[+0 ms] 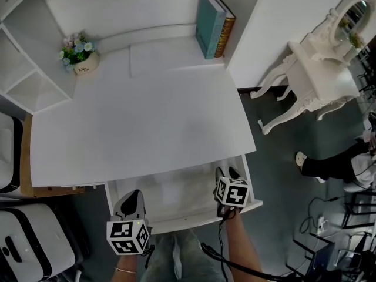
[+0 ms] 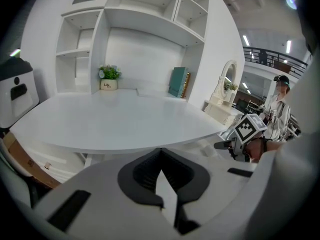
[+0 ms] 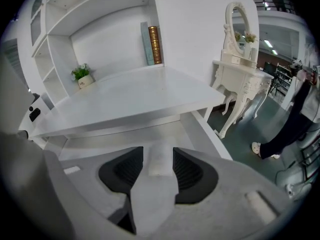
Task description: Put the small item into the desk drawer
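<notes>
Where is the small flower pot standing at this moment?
In the head view the flower pot stands at the back left corner of the white desk, next to the open shelves; the two books are at the back right.

The counter [image 1: 141, 128] covers the back half of the open drawer [image 1: 188, 219], so its far end is out of my sight. A pale block [image 3: 159, 166] shows between the jaws of the right gripper [image 3: 158, 154], too washed-out against the drawer floor to name. The lettering on the pot [image 1: 86, 64] is too small to read. At the right edge a person [image 1: 332, 164] is cut off, only a leg and shoe showing
</notes>
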`<action>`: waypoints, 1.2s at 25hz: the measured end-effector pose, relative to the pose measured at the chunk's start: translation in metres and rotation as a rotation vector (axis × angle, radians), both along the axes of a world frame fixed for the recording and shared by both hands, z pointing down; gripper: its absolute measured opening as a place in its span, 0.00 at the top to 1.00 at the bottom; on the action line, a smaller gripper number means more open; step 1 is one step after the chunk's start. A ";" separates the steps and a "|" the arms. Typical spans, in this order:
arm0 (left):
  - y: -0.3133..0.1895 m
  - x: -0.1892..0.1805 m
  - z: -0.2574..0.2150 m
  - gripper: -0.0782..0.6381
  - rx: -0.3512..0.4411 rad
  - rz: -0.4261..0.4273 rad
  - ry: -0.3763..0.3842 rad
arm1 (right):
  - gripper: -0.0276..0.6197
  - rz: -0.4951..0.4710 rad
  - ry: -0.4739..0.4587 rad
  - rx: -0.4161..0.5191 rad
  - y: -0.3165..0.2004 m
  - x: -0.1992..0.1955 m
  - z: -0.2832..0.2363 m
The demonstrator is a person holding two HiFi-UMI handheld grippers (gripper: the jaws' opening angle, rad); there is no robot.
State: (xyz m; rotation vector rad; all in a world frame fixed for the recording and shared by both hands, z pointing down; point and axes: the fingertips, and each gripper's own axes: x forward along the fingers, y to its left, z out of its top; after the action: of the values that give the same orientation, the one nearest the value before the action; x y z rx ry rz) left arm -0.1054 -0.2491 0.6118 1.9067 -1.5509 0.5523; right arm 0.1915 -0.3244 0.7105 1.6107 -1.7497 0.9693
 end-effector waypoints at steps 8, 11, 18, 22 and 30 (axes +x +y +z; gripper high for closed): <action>0.003 0.005 -0.037 0.89 0.053 0.026 0.014 | 0.74 0.011 0.006 0.082 0.020 -0.001 -0.062; -0.003 0.009 -0.052 0.89 0.087 0.047 0.024 | 0.82 0.027 -0.013 0.134 0.025 -0.001 -0.091; -0.016 0.030 -0.095 0.89 0.170 0.123 0.060 | 0.90 0.055 -0.011 0.230 0.048 -0.001 -0.155; -0.024 0.047 -0.118 0.89 0.209 0.181 0.087 | 0.95 0.085 0.009 0.277 0.058 0.007 -0.185; -0.050 0.086 -0.164 0.89 0.300 0.291 0.132 | 0.95 0.180 0.046 0.389 0.075 0.037 -0.246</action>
State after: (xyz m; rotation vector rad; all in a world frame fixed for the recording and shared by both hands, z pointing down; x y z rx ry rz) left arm -0.0194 -0.2994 0.4475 2.3679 -1.3393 0.3172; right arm 0.2289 -0.2489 0.4647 2.0449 -1.8690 0.6903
